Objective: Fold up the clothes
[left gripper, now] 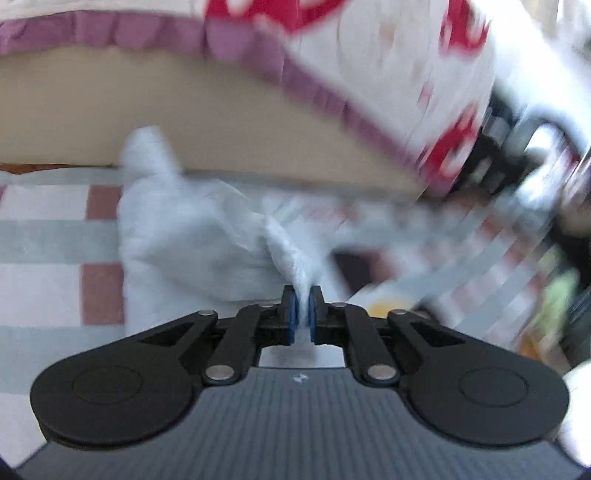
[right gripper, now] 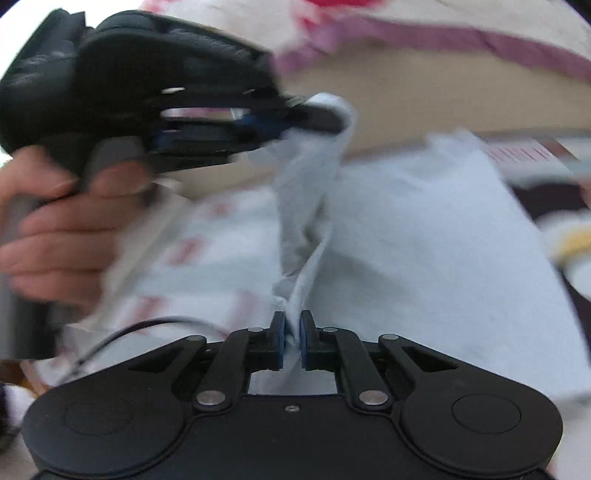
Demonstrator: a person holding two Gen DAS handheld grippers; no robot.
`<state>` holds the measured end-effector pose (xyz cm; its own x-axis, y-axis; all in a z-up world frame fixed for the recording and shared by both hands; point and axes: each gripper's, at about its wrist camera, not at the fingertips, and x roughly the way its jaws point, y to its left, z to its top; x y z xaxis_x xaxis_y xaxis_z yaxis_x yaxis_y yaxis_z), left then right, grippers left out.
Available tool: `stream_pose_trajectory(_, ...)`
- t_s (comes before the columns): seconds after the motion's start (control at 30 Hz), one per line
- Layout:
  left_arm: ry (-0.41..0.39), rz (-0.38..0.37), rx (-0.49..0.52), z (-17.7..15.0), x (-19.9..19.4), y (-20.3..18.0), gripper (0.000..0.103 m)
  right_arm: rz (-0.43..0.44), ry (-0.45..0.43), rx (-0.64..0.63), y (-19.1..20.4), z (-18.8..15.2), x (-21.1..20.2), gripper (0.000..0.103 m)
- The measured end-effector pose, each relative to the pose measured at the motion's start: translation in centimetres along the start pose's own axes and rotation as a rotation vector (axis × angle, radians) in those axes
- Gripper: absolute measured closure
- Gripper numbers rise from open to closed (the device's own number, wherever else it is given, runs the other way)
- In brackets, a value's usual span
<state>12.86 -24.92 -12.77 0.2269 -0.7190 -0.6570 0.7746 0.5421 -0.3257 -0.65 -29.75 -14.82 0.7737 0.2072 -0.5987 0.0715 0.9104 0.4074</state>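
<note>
- Left gripper [left gripper: 303, 295]: its fingers [left gripper: 290, 314] are clamped on a bunched fold of the pale blue garment [left gripper: 184, 236]. Cloth fills the narrow gap between the blue pads.
- Ahead of the left fingers the garment spreads away and to their left, with one lobe standing up at its far end.
- Right gripper [right gripper: 291, 319]: its fingers [right gripper: 277, 332] are likewise pinched on a thin ridge of the same garment [right gripper: 424, 236], with the cloth drawn tight between the pads.
- From the right fingers a twisted strip of the garment rises straight ahead to the left gripper [right gripper: 314, 114], which the right wrist view shows up and to the left, its tips closed on the top of that strip.
- The rest of the garment lies broad and fairly flat to the right of the right fingers.
- A hand [right gripper: 55, 236] grips the left gripper's handle, to the left of the right fingers. It is blurred.
- A checked cloth [left gripper: 48, 229] in white, grey and dull red lies under the garment, to the left of the left fingers.
- Beyond the garment, past both sets of fingers, runs a beige panel [left gripper: 110, 107] topped by a purple frill [left gripper: 122, 31].
- Above and to the right of the left fingers is white fabric with red patches [left gripper: 406, 62], heavily blurred.
- A thin dark cable [right gripper: 122, 334] loops just left of the right fingers.
- A yellow and white item [right gripper: 576, 240] sits far right of the right fingers, too blurred to identify.
</note>
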Motion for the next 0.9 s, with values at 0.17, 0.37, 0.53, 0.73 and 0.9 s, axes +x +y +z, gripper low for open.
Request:
stream_pose_trajectory(0.17,0.062,0.074,-0.072,-1.2,-0.5,2.4,0.088,0.01,0.032,0.115,-1.8,-0.4,0.7,0.093)
stream_pose_trajectory(0.37,0.042,0.119,-0.168,-1.5,-2.3,5.1,0.087,-0.002,0.048,0.156,-1.8,-0.5,0.9,0.052)
stream_pose_trajectory(0.53,0.046,0.132,-0.147,-1.6,-1.2,5.2,0.087,0.066,0.005,0.127,-1.1,-0.8,2.1,0.081)
stream_pose_trajectory(0.73,0.123,0.092,-0.093,-2.6,1.0,4.5,0.087,0.082,0.072,0.095,-0.7,0.6,0.4,0.092)
stream_pose_trajectory(0.9,0.18,0.135,-0.041,-3.4,2.4,3.7,0.087,0.01,0.24,0.083,-0.8,0.4,1.7,0.094)
